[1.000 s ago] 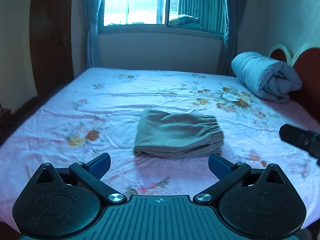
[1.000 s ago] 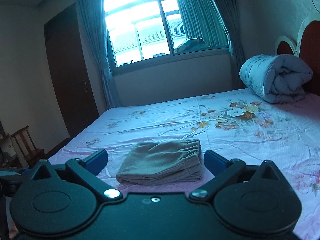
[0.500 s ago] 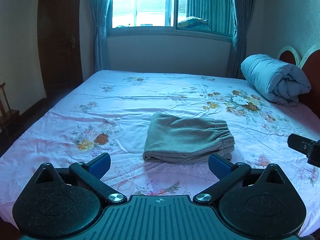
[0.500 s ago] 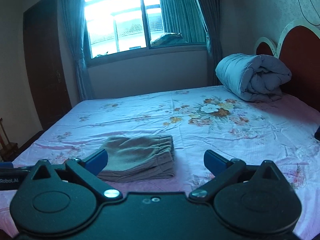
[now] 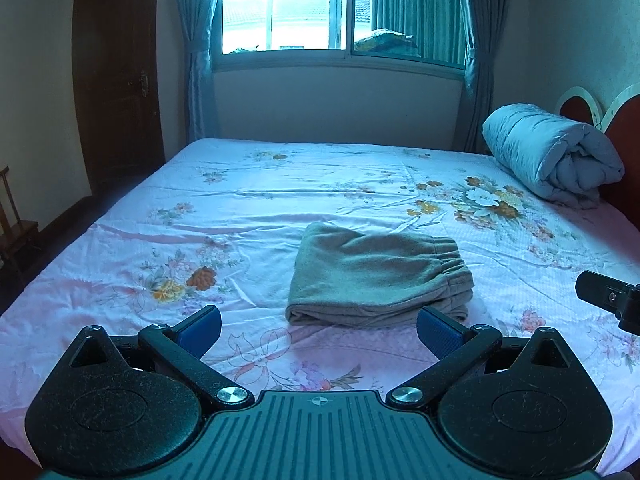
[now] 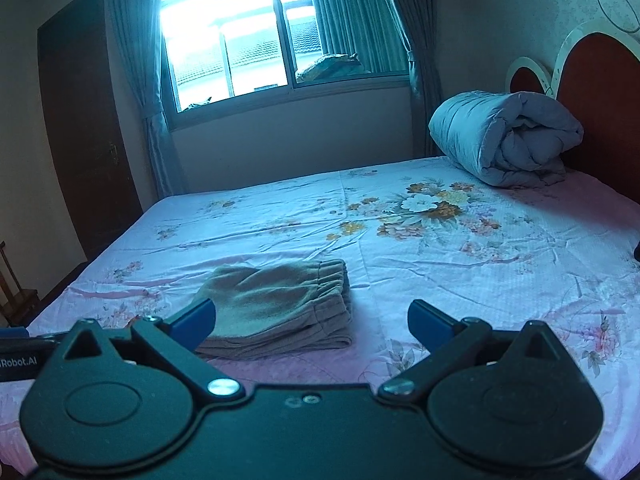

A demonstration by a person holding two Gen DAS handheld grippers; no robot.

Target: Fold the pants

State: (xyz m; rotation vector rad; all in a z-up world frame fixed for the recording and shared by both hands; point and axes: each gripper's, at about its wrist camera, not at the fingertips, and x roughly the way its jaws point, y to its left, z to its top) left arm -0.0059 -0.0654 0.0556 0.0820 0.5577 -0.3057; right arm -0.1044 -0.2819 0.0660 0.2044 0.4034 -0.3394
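Observation:
The grey-brown pants (image 5: 376,276) lie folded into a compact stack on the flowered bed sheet (image 5: 280,208), waistband to the right. They also show in the right wrist view (image 6: 276,304), left of centre. My left gripper (image 5: 318,330) is open and empty, held back from the pants near the bed's front edge. My right gripper (image 6: 312,318) is open and empty, to the right of the pants and apart from them. Part of the right gripper's body (image 5: 610,300) shows at the right edge of the left wrist view.
A rolled blue-grey quilt (image 5: 552,160) lies at the back right by the red headboard (image 6: 600,92). A window with curtains (image 5: 340,12) is behind the bed. A dark door (image 5: 116,76) and a wooden chair (image 5: 16,232) stand at the left.
Both grippers have pulled back and up from the folded pants. The right gripper has swung to the right, so the pants sit further left in its view. The pants have not moved.

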